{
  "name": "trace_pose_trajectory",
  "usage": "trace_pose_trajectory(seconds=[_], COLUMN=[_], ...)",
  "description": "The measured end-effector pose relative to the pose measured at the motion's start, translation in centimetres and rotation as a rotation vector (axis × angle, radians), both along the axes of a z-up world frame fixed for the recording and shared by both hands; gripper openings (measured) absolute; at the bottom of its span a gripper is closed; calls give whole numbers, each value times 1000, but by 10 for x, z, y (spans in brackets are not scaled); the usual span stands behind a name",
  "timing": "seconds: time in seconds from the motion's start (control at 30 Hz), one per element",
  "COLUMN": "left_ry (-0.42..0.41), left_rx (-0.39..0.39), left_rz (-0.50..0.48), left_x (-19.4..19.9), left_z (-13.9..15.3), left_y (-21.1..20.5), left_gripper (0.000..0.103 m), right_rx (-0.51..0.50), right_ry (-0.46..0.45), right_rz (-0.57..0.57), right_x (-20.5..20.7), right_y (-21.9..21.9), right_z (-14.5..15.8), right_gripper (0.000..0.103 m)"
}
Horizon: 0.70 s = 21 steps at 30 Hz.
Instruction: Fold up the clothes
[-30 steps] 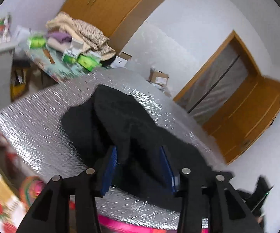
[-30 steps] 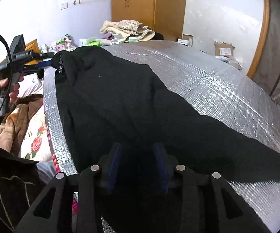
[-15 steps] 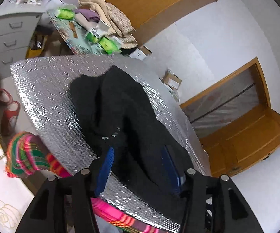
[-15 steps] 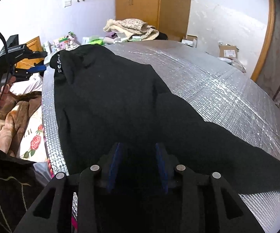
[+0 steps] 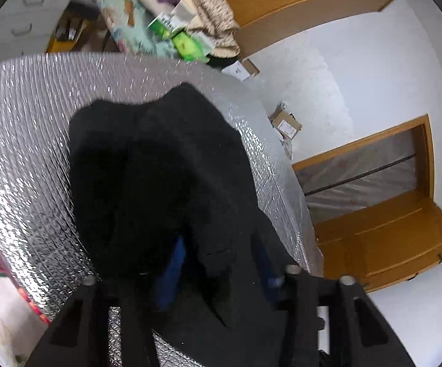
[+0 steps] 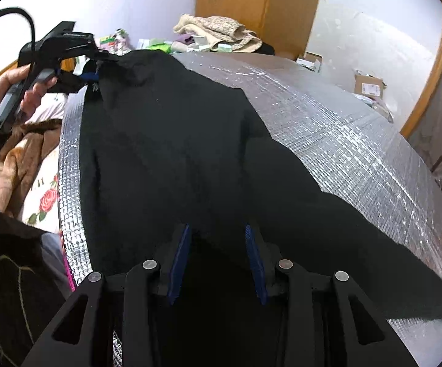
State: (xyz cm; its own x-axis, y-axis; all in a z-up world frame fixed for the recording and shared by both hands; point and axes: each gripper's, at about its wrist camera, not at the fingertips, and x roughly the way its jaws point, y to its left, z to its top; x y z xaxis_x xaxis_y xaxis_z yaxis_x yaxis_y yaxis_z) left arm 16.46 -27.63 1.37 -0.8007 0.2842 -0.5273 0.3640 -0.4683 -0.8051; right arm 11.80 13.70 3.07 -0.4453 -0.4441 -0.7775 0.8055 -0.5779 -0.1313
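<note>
Now the left claw [image 5: 218, 263] is closing on the garment's [image 6: 175, 159] corner (cloth between its pads); right claw [image 6: 216, 260] grips the hem; next, lift evenly off the table [image 6: 343, 128].

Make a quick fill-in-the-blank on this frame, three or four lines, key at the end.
1. The garment spread on the table is ____ in colour.
2. The table is covered with a shiny ____ sheet.
3. In the right wrist view, the left gripper is at the garment's far ____ corner.
4. The wardrobe behind the table is made of ____.

Missing words: black; silver; left; wood
</note>
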Motion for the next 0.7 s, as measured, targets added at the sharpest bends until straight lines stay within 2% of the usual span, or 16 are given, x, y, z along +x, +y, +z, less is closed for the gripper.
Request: trace_pose_trajectory(seconds=[0.07, 0.13, 0.23, 0.27, 0.3, 0.33, 0.4, 0.47, 0.6, 0.7], left_ry=[10, 15, 31, 39, 47, 54, 69, 89, 185, 290], left_rx=[-16, -34, -76, -94, -108, -123, -151, -187, -283, -381], left_rz=[-4, -9, -24, -32, -39, -47, -64, -87, -149, -198], left_x=[1, 0, -3, -4, -6, -8, -14, -21, -47, -61], left_z=[1, 5, 13, 18, 22, 26, 35, 48, 92, 132], left_y=[1, 1, 3, 4, 4, 5, 5, 4, 1, -1], left_gripper=[18, 10, 7, 7, 6, 6, 6, 5, 5, 5], right_rx=[12, 37, 67, 66, 65, 63, 50, 25, -53, -112], right_ry=[12, 22, 18, 10, 7, 9, 21, 51, 132, 182], right_rz=[45, 82, 83, 82, 77, 67, 57, 49, 18, 15], right_x=[6, 10, 8, 6, 5, 3, 1, 0, -7, 0], right_y=[-5, -11, -18, -19, -19, -20, -20, -19, -15, -14], right_z=[0, -3, -10, -11, -12, -11, -6, 5, 45, 77], right_gripper=[38, 38, 37, 28, 12, 5, 3, 3, 3, 3])
